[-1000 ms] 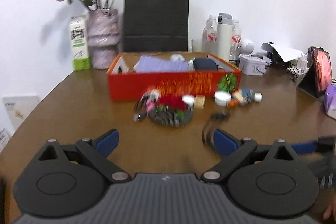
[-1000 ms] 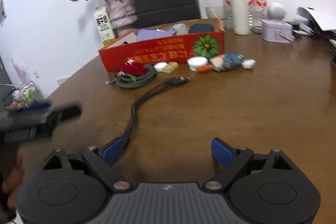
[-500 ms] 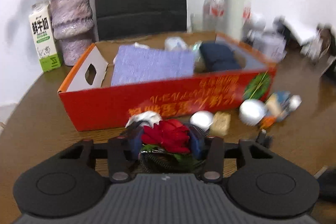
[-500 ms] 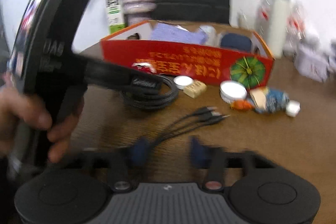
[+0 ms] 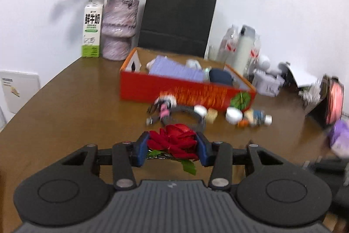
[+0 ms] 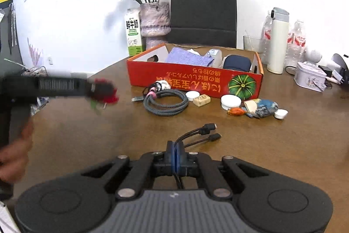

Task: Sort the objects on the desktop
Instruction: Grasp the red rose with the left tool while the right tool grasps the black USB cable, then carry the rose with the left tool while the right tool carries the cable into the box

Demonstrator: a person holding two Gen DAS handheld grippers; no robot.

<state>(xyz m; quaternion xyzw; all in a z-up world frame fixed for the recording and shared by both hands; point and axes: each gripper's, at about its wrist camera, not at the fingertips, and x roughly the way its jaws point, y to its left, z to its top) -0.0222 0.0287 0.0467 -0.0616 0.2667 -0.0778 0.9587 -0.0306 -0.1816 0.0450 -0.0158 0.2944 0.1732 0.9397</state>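
**Both grippers loaded: a red flower on the left, a black cable on the right**

The left gripper (image 5: 172,146) has its blue-padded fingers (image 5: 139,151) pressed against either side of a red fabric rose with green leaves (image 5: 174,141), held clear above the brown wooden table (image 5: 72,106). From the right wrist view the same rose (image 6: 104,93) shows as a blurred red patch at the tip of the left gripper (image 6: 96,88), with a person's hand (image 6: 15,154) behind it at the frame's left edge.

The right gripper (image 6: 175,156) has its fingers closed flat together on a thin black multi-head charging cable (image 6: 200,132) — two plug ends fan out just past the fingertips, and the cord runs back between the pads toward the camera.

Farther along the table stands an open orange-red cardboard box printed with a green pumpkin (image 6: 196,80), holding a lavender cloth (image 6: 187,57) and a dark blue pouch (image 6: 236,62). In front of the box lie a coiled grey braided cable (image 6: 165,100), a white round lid (image 6: 231,100), a small beige block (image 6: 201,99) and a huddle of small wrapped items (image 6: 259,107).

Behind the box — against the white wall — are a black paper bag (image 5: 177,19), a mottled purple vase of dried roses (image 5: 118,28) and a green-and-white milk carton (image 5: 92,28).
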